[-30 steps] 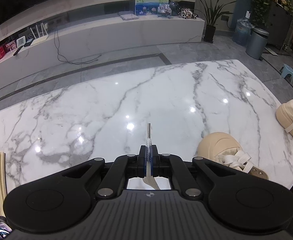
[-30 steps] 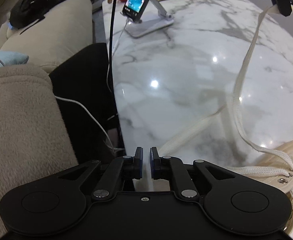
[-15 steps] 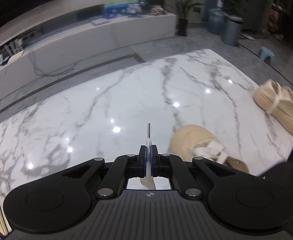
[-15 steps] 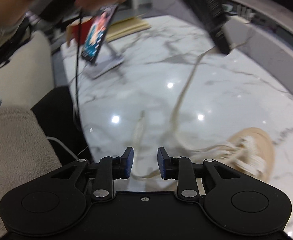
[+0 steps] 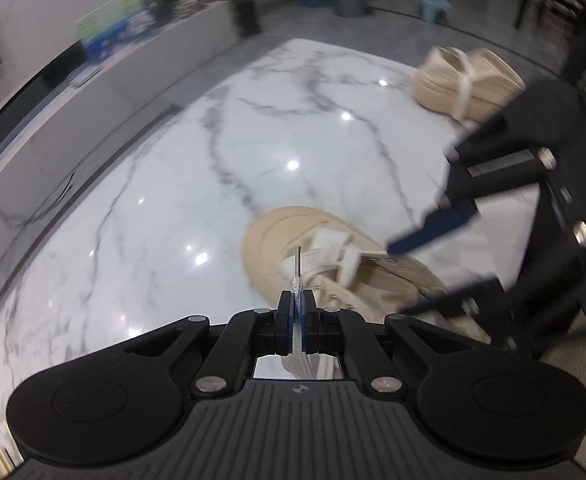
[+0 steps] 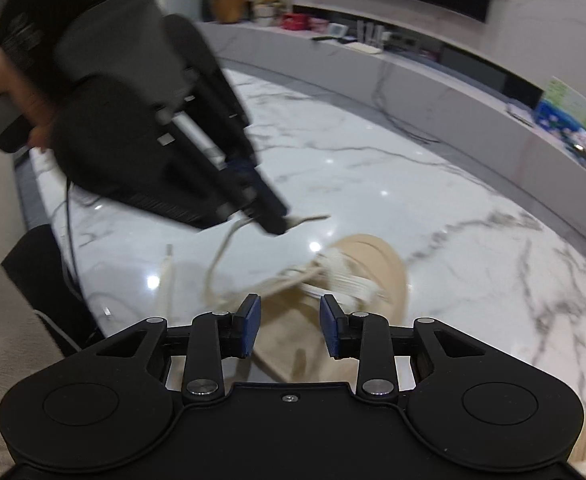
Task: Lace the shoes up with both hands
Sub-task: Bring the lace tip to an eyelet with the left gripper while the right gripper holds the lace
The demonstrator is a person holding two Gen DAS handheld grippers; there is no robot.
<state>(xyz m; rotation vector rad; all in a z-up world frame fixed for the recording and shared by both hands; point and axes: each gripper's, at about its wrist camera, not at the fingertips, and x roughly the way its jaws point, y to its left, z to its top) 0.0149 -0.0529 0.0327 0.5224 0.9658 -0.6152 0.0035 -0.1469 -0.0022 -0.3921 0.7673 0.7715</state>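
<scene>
A beige shoe [image 5: 277, 236] with white laces lies on the white marble table [image 5: 165, 216], toe pointing away. My left gripper [image 5: 297, 300] is shut on the tip end of a white lace [image 5: 298, 264], its aglet sticking up over the shoe's toe. In the right wrist view the left gripper [image 6: 281, 224] hangs above and left of the shoe [image 6: 385, 272], with the lace [image 6: 217, 264] looping down from it. My right gripper [image 6: 289, 328] is open, its blue pads either side of the shoe's heel part, holding nothing. It also shows in the left wrist view, the right gripper [image 5: 413, 276] open beside the shoe.
A second beige shoe [image 5: 469, 80] lies at the table's far right. A loose lace end [image 6: 167, 268] rests on the marble near the table's left edge. A hand [image 6: 33, 108] grips the left tool. A long low white TV unit [image 6: 413, 76] runs behind the table.
Both grippers swung in toward the shoe. The left one carried the lace tip over the toe. The right one opened wider and now straddles the shoe's rear part.
</scene>
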